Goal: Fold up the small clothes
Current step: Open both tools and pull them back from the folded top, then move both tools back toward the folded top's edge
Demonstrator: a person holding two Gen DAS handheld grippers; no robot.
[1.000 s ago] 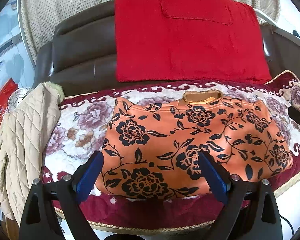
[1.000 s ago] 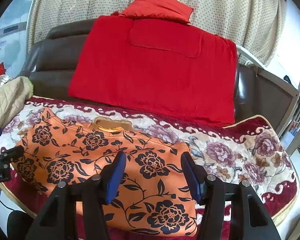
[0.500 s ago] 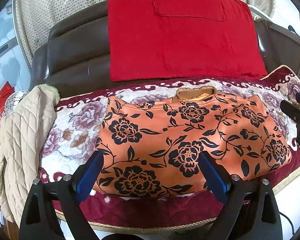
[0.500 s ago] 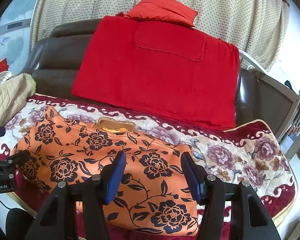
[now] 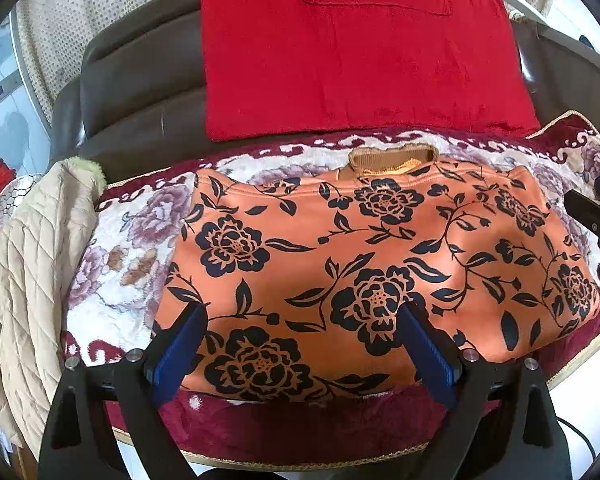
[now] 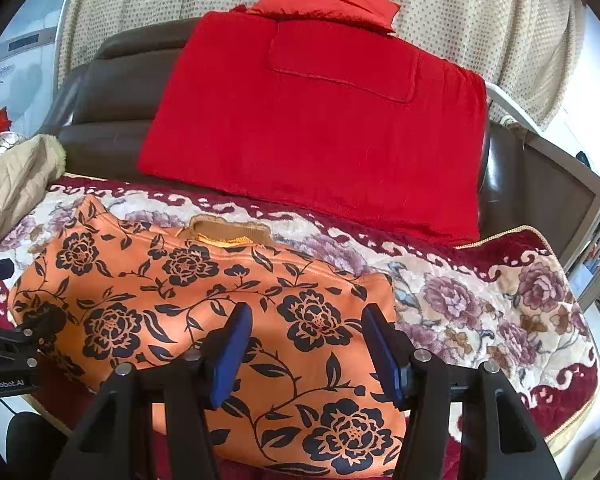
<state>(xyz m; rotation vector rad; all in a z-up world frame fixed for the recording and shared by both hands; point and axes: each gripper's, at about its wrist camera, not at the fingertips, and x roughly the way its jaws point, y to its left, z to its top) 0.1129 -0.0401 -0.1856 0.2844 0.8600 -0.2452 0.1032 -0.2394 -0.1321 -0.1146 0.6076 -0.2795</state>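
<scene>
Both the left claw (image 5: 300, 344) and right claw (image 6: 306, 350) gape empty over the orange garment (image 5: 380, 256); its thick-looking hem may slip a shallow pinch

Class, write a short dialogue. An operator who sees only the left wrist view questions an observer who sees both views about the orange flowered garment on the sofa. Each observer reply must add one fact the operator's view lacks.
Operator: Only a black corner of the right hand-held gripper shows at my edge. Is it open?
Observer: Yes. Its blue pads stand apart over the near right part of the orange garment, with no cloth pinched between them.
Operator: What lies beyond the garment's right edge?
Observer: A broad stretch of the floral blanket with nothing on it, running out to its maroon border.
</scene>
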